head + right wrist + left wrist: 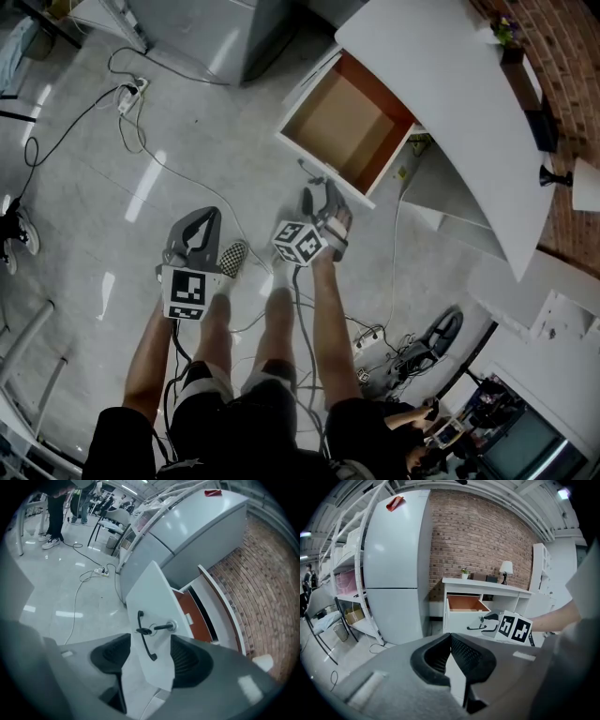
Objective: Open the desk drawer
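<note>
In the head view, the drawer stood pulled well out from the front edge of the white surface and was empty. The right claw was just before its front panel and the left claw well apart over the floor. In the left gripper view, the left claw's jaws met with nothing between them. In the right gripper view, the right claw gaped wide, with the black handle between its jaws but untouched. The opening looked done, and the next move probably called only for backing clear without snagging the handle.
</note>
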Demonstrator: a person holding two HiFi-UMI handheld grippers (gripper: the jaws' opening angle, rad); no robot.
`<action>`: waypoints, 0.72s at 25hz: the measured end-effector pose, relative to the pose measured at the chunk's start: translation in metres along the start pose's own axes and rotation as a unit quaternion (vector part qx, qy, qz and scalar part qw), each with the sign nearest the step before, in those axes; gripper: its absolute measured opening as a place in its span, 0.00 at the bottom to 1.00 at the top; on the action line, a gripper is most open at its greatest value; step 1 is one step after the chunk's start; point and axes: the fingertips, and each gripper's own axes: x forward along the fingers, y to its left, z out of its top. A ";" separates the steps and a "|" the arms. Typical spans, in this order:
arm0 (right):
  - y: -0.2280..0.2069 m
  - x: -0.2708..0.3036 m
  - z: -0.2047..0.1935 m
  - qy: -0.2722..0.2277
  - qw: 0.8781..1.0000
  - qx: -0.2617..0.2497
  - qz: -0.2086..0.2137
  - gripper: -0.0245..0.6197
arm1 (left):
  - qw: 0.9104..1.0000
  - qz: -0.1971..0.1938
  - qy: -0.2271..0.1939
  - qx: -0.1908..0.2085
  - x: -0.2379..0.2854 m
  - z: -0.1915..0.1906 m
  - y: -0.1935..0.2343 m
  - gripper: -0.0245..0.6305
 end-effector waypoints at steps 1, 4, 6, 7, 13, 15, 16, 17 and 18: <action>-0.003 -0.005 0.001 0.001 1.000 0.007 0.004 0.46 | 1.000 -0.002 -0.002 0.002 -0.001 0.006 -0.001 0.05; -0.019 -0.022 0.004 0.001 0.999 0.036 0.010 0.46 | 1.000 -0.008 -0.011 0.011 -0.003 0.027 -0.003 0.05; -0.033 -0.037 0.008 -0.005 0.998 0.059 0.014 0.46 | 1.000 -0.012 -0.018 0.017 -0.005 0.042 -0.007 0.05; -0.041 -0.046 0.010 -0.009 0.997 0.073 0.017 0.46 | 0.999 -0.015 -0.021 0.020 -0.007 0.052 -0.010 0.05; -0.114 -0.103 0.027 -0.037 0.983 0.180 0.014 0.45 | 0.997 -0.032 -0.053 0.045 -0.016 0.123 -0.027 0.05; -0.142 -0.124 0.032 -0.052 0.976 0.213 0.004 0.45 | 0.995 -0.039 -0.065 0.059 -0.020 0.150 -0.035 0.05; -0.156 -0.134 0.034 -0.059 0.972 0.229 -0.001 0.43 | 0.994 -0.043 -0.072 0.066 -0.023 0.163 -0.039 0.05; -0.169 -0.145 0.035 -0.067 0.968 0.243 -0.007 0.43 | 0.993 -0.046 -0.079 0.072 -0.025 0.177 -0.043 0.05; -0.182 -0.156 0.036 -0.074 0.964 0.257 -0.012 0.43 | 0.992 -0.049 -0.086 0.077 -0.028 0.190 -0.048 0.05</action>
